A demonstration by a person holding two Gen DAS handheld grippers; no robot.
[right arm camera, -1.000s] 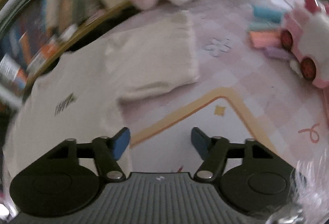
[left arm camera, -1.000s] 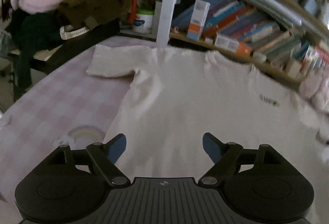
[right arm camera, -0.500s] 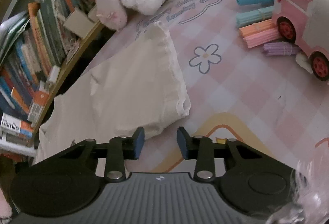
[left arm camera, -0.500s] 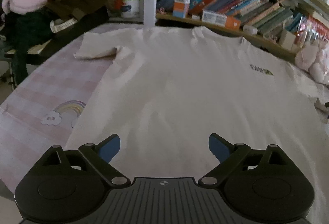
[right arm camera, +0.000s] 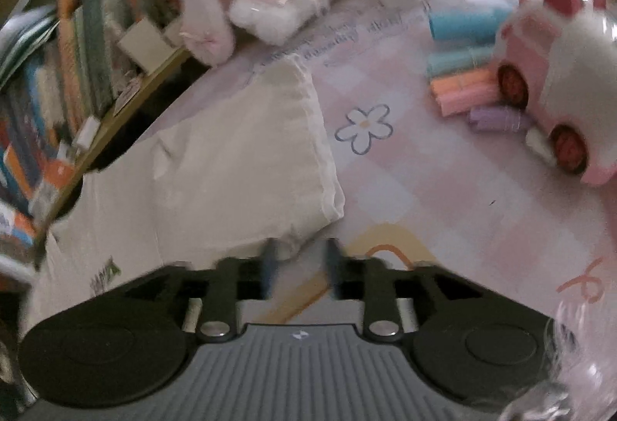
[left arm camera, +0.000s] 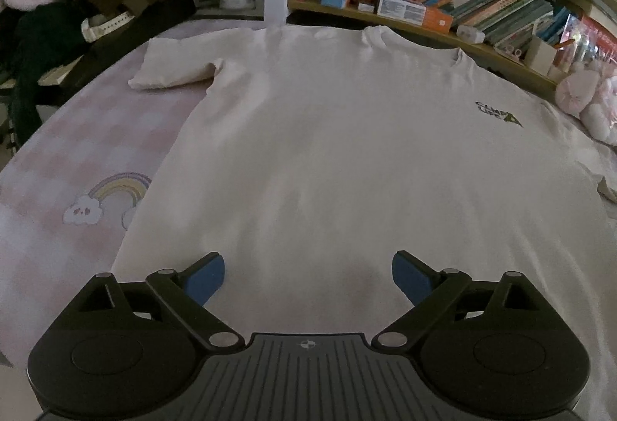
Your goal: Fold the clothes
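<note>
While the left gripper (left arm camera: pixel 308 272) gapes wide over the soft cream shirt (left arm camera: pixel 347 158), the right gripper (right arm camera: pixel 300 268), just widened, stands partly open at its sleeve (right arm camera: pixel 270 166), gripping nothing.

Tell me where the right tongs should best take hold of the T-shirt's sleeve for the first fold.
Probably the sleeve's hemmed cuff corner, approached from the open checked cover side. That corner lies flat just ahead of the right tongs, free of the toy car, so one pad could slide beneath the hem.
</note>
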